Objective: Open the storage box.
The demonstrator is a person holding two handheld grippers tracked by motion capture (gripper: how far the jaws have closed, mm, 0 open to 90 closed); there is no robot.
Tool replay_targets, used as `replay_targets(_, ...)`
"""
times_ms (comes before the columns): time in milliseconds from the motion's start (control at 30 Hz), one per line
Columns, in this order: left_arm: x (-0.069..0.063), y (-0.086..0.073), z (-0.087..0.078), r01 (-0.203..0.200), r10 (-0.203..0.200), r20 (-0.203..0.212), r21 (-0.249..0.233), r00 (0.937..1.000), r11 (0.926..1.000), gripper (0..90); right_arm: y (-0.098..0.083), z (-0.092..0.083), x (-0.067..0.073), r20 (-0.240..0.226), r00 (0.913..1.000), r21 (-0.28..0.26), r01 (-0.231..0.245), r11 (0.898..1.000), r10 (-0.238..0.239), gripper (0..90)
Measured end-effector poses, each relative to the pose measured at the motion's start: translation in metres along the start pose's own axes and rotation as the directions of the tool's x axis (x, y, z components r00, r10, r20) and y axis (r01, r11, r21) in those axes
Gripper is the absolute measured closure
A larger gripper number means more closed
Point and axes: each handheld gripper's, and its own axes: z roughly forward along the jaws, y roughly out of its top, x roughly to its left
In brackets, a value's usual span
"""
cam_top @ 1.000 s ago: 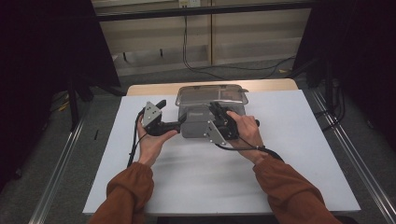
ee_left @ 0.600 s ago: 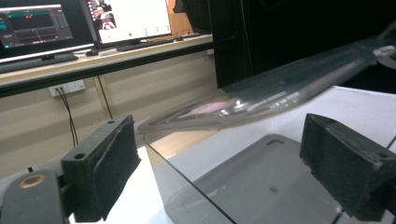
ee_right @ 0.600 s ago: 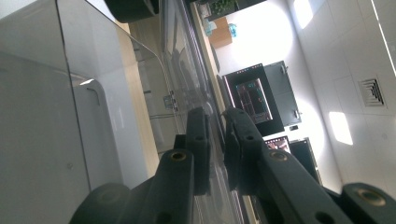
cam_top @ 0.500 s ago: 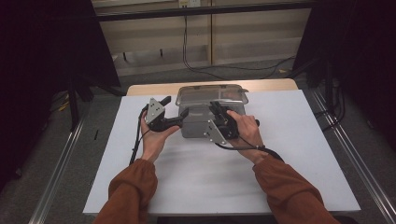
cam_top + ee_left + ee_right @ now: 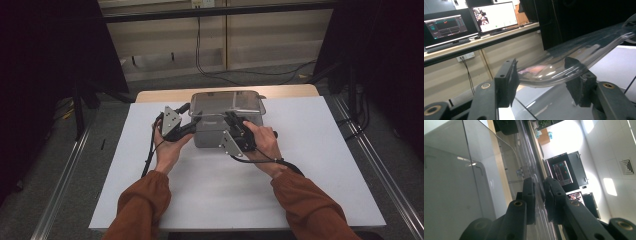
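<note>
The right gripper [image 5: 231, 120] is clamped on the clear lid's [image 5: 227, 101] near edge, prob. to steady it on the grey box [image 5: 212, 132], while the left gripper [image 5: 192, 123], jaws just closing and half-open, straddles the lid's left rim w/o pressing yet, box at the table's [image 5: 325, 165] far middle.

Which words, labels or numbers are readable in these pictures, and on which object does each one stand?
No text can be read.
Grey box: a small dark mark near its top front edge, too small to read.
Monitors on the shelf, left gripper view: screen content blurred.
Screen, right gripper view: coloured graphics, unreadable.
</note>
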Motion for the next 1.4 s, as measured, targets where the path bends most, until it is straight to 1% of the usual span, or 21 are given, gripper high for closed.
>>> replay_targets(67, 0.001, -0.001, 0.0, -0.016, 0.016, 0.0, 0.007, 0.9999, 0.9999, 47.7, -0.001, -0.001, 0.002, -0.001, 1.0, 0.0, -0.002, 1.0, 0.002, 78.4)
replay_targets(133, 0.001, -0.001, 0.001, -0.01, 0.01, -0.004, 0.002, 0.9999, 0.9999, 48.6, -0.002, -0.001, 0.002, -0.003, 1.0, -0.002, -0.009, 1.0, 0.009, 77.6)
replay_targets(200, 0.001, -0.002, 0.001, -0.012, 0.012, -0.007, 0.007, 0.9999, 0.9999, 51.0, -0.003, -0.001, 0.001, -0.009, 0.9993, -0.001, -0.035, 0.999, 0.035, 75.7)
replay_targets(300, 0.001, -0.003, 0.001, -0.012, 0.012, -0.003, 0.011, 0.9999, 0.9999, 50.6, -0.006, 0.0, 0.001, -0.015, 0.9981, 0.005, -0.06, 0.998, 0.06, 73.0)
replay_targets(400, 0.001, -0.002, 0.001, -0.017, 0.017, -0.003, 0.014, 0.9998, 0.9998, 50.8, -0.01, 0.0, 0.0, -0.019, 0.995, 0.007, -0.098, 0.995, 0.098, 68.6)
replay_targets(433, 0.001, -0.002, 0.001, -0.012, 0.012, -0.004, 0.009, 0.9999, 0.9999, 50.8, -0.011, 0.0, -0.001, -0.024, 0.9941, 0.009, -0.105, 0.994, 0.106, 66.8)
replay_targets(500, 0.001, -0.002, 0.001, -0.012, 0.012, -0.005, 0.007, 0.9999, 0.9999, 50.9, -0.013, -0.001, -0.001, -0.025, 0.9894, 0.011, -0.143, 0.99, 0.143, 58.1)
replay_targets(567, 0.001, -0.002, 0.001, -0.018, 0.018, -0.004, 0.012, 0.9998, 0.9998, 50.9, -0.016, -0.002, -0.002, -0.021, 0.9861, 0.013, -0.165, 0.986, 0.165, 55.4)
replay_targets(633, 0.001, -0.002, 0.001, -0.017, 0.017, -0.004, 0.013, 0.9998, 0.9998, 50.9, -0.018, -0.003, -0.003, -0.023, 0.9784, 0.013, -0.205, 0.979, 0.205, 47.6)
replay_targets(700, 0.001, -0.002, 0.001, -0.017, 0.017, -0.005, 0.012, 0.9998, 0.9998, 51.0, -0.022, -0.003, -0.003, -0.023, 0.9679, 0.02, -0.25, 0.968, 0.25, 40.7)
replay_targets(800, 0.001, -0.002, 0.001, -0.017, 0.017, -0.005, 0.012, 0.9998, 0.9998, 51.0, -0.028, -0.004, -0.005, -0.029, 0.9547, 0.025, -0.296, 0.955, 0.296, 34.7)
replay_targets(833, 0.001, -0.002, 0.001, -0.012, 0.012, -0.006, 0.009, 0.9999, 0.9999, 50.9, -0.03, -0.004, -0.006, -0.029, 0.9516, 0.026, -0.305, 0.952, 0.306, 32.9)
replay_targets(933, 0.001, -0.002, 0.001, -0.015, 0.015, -0.003, 0.012, 0.9999, 0.9998, 51.0, -0.036, -0.005, -0.009, -0.037, 0.9358, 0.029, -0.35, 0.936, 0.351, 28.2)
replay_targets(1067, 0.001, -0.002, 0.001, -0.016, 0.016, -0.006, 0.011, 0.9999, 0.9998, 50.9, -0.044, -0.004, -0.013, -0.058, 0.9079, 0.049, -0.413, 0.91, 0.415, 22.2)
replay_targets(1100, 0.001, -0.002, 0.001, -0.018, 0.018, -0.005, 0.011, 0.9998, 0.9998, 51.0, -0.047, -0.004, -0.014, -0.063, 0.8989, 0.053, -0.431, 0.901, 0.434, 21.1)
replay_targets(1167, 0.001, -0.002, 0.001, -0.014, 0.014, -0.005, 0.007, 0.9999, 0.9999, 51.1, -0.052, -0.003, -0.018, -0.075, 0.8732, 0.059, -0.478, 0.876, 0.482, 20.2)
replay_targets(1233, 0.001, -0.002, 0.001, -0.019, 0.019, -0.005, 0.011, 0.9998, 0.9998, 51.1, -0.056, -0.003, -0.022, -0.089, 0.8464, 0.063, -0.521, 0.851, 0.525, 20.2)
replay_targets(1267, 0.001, -0.002, 0.001, -0.014, 0.014, -0.006, 0.007, 0.9999, 0.9999, 51.1, -0.059, -0.003, -0.024, -0.095, 0.8346, 0.065, -0.539, 0.84, 0.543, 20.2)
replay_targets(1300, 0.001, -0.002, 0.001, -0.013, 0.013, -0.007, 0.006, 0.9999, 0.9999, 51.1, -0.062, -0.004, -0.026, -0.1, 0.8167, 0.066, -0.565, 0.823, 0.568, 20.1)
replay_targets(1367, 0.001, -0.002, 0.001, -0.013, 0.014, -0.006, 0.006, 0.9999, 0.9999, 51.1, -0.066, -0.004, -0.029, -0.11, 0.7915, 0.074, -0.597, 0.799, 0.601, 19.5)
replay_targets(1400, 0.001, -0.002, 0.001, -0.013, 0.013, -0.007, 0.006, 0.9999, 0.9999, 51.1, -0.068, -0.005, -0.03, -0.122, 0.7759, 0.076, -0.615, 0.785, 0.619, 19.3)
